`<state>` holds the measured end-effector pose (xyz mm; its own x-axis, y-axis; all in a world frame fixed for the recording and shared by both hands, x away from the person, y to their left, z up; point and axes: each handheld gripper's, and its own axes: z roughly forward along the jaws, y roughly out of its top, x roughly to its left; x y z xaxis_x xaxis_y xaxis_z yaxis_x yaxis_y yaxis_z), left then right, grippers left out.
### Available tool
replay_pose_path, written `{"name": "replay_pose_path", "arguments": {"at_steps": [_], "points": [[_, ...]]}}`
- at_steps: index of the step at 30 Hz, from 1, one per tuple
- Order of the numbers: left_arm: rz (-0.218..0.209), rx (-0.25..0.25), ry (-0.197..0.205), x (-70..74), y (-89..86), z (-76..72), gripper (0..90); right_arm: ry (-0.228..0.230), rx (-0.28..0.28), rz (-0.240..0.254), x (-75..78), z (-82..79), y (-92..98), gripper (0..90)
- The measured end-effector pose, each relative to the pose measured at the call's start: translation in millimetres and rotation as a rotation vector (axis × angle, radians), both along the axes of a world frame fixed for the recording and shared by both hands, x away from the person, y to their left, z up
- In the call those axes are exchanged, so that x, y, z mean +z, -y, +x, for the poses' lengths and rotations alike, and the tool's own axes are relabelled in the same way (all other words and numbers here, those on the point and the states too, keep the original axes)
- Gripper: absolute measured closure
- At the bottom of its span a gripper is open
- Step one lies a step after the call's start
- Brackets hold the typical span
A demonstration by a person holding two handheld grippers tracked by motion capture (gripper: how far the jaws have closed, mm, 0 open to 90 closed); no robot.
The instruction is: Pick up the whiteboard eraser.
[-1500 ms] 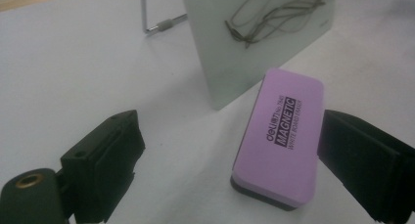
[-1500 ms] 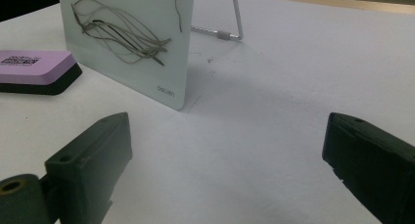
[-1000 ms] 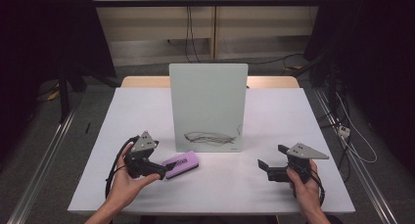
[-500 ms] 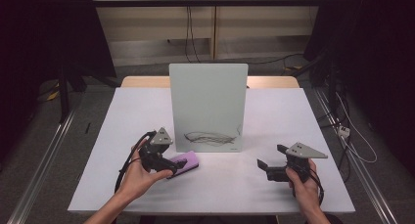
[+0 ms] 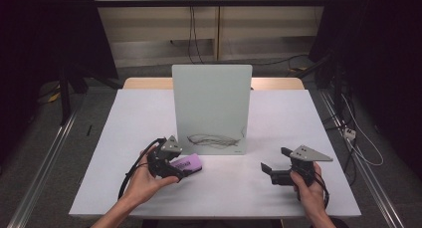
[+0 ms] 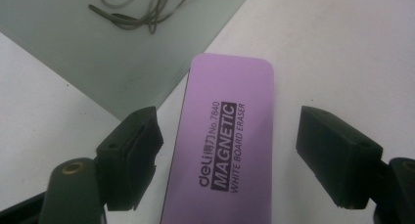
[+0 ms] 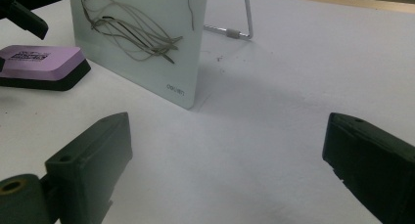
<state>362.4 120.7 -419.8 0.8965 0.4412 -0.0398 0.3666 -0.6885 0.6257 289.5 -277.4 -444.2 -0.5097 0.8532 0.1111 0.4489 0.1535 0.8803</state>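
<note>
At the lower left of the high view, the person's left hand (image 5: 144, 180) holds the left tool (image 5: 183, 169) low over the white worktop (image 5: 298, 118), its tip over the near end of the eraser (image 5: 188, 163). The eraser is purple on top with a black base and lies flat on the worktop just left of centre, close in front of the board's lower left corner. In the left tool's own view the eraser (image 6: 220, 141) runs up the middle of the frame between the two black jaws, which have just been closing on it; a strip of white worktop shows on each side, so the pads are not pressing on it and the tool (image 6: 230, 158) is open around it. At the centre of the high view the pale board (image 5: 211, 108) stands upright, with grey scribbles (image 5: 214, 140) low on its face. At the lower right, the right hand (image 5: 309, 188) holds the right tool (image 5: 268, 168) just above the worktop, well apart from the eraser; in its own view its jaws stand wide apart with bare worktop between them, and the board (image 7: 142, 38) and eraser (image 7: 41, 62) lie beyond at the upper left.
</note>
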Motion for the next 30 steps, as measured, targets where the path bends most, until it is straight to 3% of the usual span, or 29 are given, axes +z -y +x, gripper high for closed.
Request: {"name": "replay_pose_path", "arguments": {"at_steps": [6, 10, 11, 14, 19, 30], "points": [[0.044, -0.023, -0.014, -6.2, 5.7, 2.5, 31.1, 0.001, -0.001, 0.002, 0.1, -0.3, 0.6, 4.4], [0.054, -0.020, -0.015, -8.5, 6.8, 4.1, 34.8, 0.001, 0.000, 0.003, 0.1, -0.2, 0.6, 4.4], [0.025, 0.002, -0.024, -10.1, 7.6, 3.0, 35.1, 0.002, 0.000, 0.004, 0.0, -0.1, 0.7, 4.4], [0.065, -0.021, -0.020, -9.4, 5.4, 3.8, 35.4, 0.001, 0.000, 0.004, -0.1, -0.1, 0.8, 4.4], [0.079, -0.021, -0.033, -10.9, 4.5, 4.2, 38.1, -0.001, -0.001, 0.005, 0.0, -0.3, 0.6, 4.4], [0.091, -0.029, -0.015, -9.9, 5.2, 3.2, 40.1, -0.002, -0.001, 0.005, -0.1, -0.3, 0.6, 4.4]]}}
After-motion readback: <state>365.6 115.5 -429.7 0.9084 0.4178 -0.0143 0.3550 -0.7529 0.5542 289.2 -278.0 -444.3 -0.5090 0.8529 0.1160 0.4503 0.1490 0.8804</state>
